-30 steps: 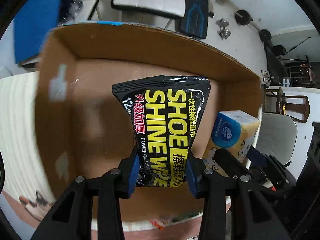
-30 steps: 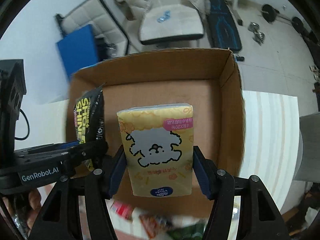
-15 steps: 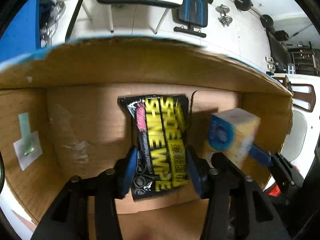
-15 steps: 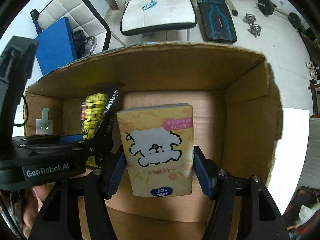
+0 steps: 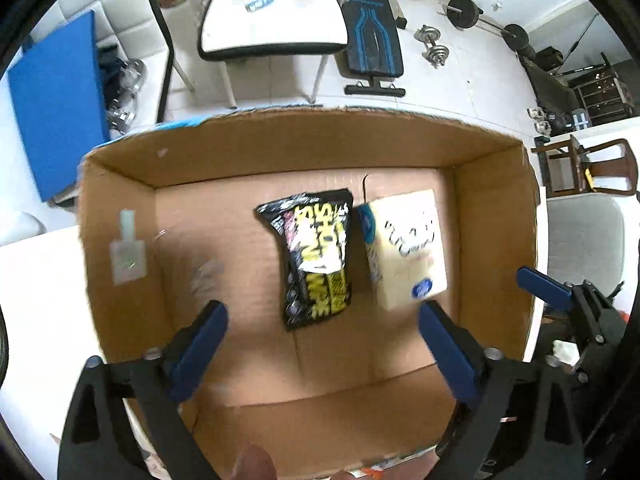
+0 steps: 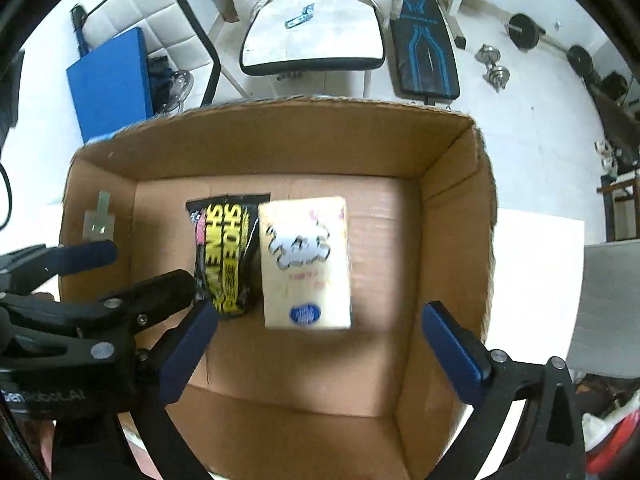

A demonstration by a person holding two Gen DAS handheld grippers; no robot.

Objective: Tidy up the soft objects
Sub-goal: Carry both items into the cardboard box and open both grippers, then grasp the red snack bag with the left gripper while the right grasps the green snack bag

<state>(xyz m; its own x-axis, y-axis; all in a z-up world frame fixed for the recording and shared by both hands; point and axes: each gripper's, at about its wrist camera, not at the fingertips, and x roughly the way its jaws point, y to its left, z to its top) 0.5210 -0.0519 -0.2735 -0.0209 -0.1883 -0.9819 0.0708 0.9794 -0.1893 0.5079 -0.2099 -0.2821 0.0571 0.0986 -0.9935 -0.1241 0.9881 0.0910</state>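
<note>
A black and yellow shoe-wipes pack (image 5: 316, 256) lies on the floor of an open cardboard box (image 5: 280, 152); it also shows in the right wrist view (image 6: 224, 256). A yellow tissue pack (image 5: 404, 252) with a cartoon dog lies right beside it, seen too in the right wrist view (image 6: 306, 260). My left gripper (image 5: 320, 344) is open and empty above the near part of the box (image 6: 280, 140). My right gripper (image 6: 316, 344) is open and empty above the tissue pack. Each gripper shows in the other's view.
The box stands on a white table (image 6: 532, 264). A taped label (image 5: 126, 252) is on its left inner wall. Beyond it are a white chair (image 5: 272, 20), a blue panel (image 5: 56, 100), a black bench (image 5: 374, 36) and dumbbells (image 5: 434, 46).
Both grippers have opened and let go of their packs, which now lie side by side on the box floor. Both grippers have drawn back and up from the box.
</note>
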